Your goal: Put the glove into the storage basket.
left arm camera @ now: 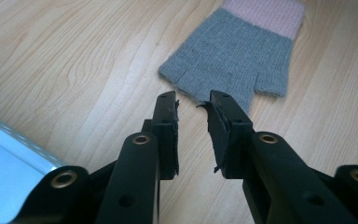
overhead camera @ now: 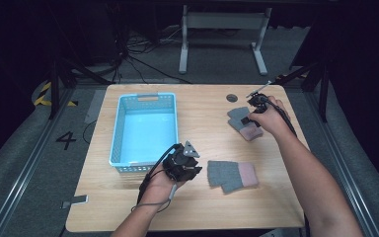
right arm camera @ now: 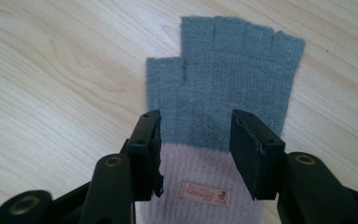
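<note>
Two fingerless gloves, grey with pink cuffs, lie flat on the wooden table point(overhead camera: 202, 212). The near glove point(overhead camera: 232, 175) point(left arm camera: 242, 51) rests just beyond the tips of my left gripper point(overhead camera: 196, 168) point(left arm camera: 193, 100). Its jaws stand a little apart with nothing between them. The far glove point(overhead camera: 250, 132) point(right arm camera: 223, 70) lies at the right rear, fingers pointing away from my right gripper point(overhead camera: 249, 118) point(right arm camera: 196, 119). That gripper hangs over the glove where grey meets pink, open wide, and its pads do not press the fabric. A small label shows on the pink cuff.
A light blue plastic basket point(overhead camera: 116, 133) point(left arm camera: 4, 154) stands empty on the table's left half, close behind my left hand. A small dark round spot point(overhead camera: 232, 98) marks the tabletop near the back edge. Table legs and cables lie on the floor beyond.
</note>
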A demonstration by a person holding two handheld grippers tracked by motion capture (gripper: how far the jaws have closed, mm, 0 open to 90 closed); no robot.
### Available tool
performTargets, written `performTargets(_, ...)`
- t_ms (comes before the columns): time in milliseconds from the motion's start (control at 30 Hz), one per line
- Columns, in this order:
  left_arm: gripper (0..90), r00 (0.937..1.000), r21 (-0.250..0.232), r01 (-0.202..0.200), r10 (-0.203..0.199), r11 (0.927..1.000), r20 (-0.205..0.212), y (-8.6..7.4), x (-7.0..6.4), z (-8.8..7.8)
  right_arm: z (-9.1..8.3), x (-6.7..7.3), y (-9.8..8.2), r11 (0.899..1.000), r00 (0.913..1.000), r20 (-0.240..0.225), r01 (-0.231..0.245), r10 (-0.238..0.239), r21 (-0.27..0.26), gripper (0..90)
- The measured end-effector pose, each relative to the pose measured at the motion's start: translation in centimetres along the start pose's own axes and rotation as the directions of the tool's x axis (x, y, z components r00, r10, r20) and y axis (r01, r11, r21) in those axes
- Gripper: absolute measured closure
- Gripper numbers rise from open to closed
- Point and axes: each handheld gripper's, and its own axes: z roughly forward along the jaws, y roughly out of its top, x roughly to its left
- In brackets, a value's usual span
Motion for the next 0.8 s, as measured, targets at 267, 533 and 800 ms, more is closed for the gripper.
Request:
performTargets(267, 73.0, 1.0, -0.002, -0.001, 0.001, 1.0, 0.001, 0.0, 0.0, 0.1, 1.8, -0.7, 0.0, 0.999, 0.9987, 0.016, -0.048, 0.048, 0.012, 53.7)
performTargets(533, 72.8, 1.0, 0.006, -0.004, 0.004, 1.0, 0.005, 0.0, -0.1, 0.3, 3.0, -1.2, -0.2, 0.996, 0.9964, 0.014, -0.084, 0.083, 0.031, 54.6)
performTargets(800, 71.9, 0.9999, 0.009, -0.011, 0.011, 0.9999, 0.01, 0.1, -0.3, 0.3, 3.5, -1.1, -0.3, 0.992, 0.992, 0.03, -0.124, 0.122, 0.038, 64.9)
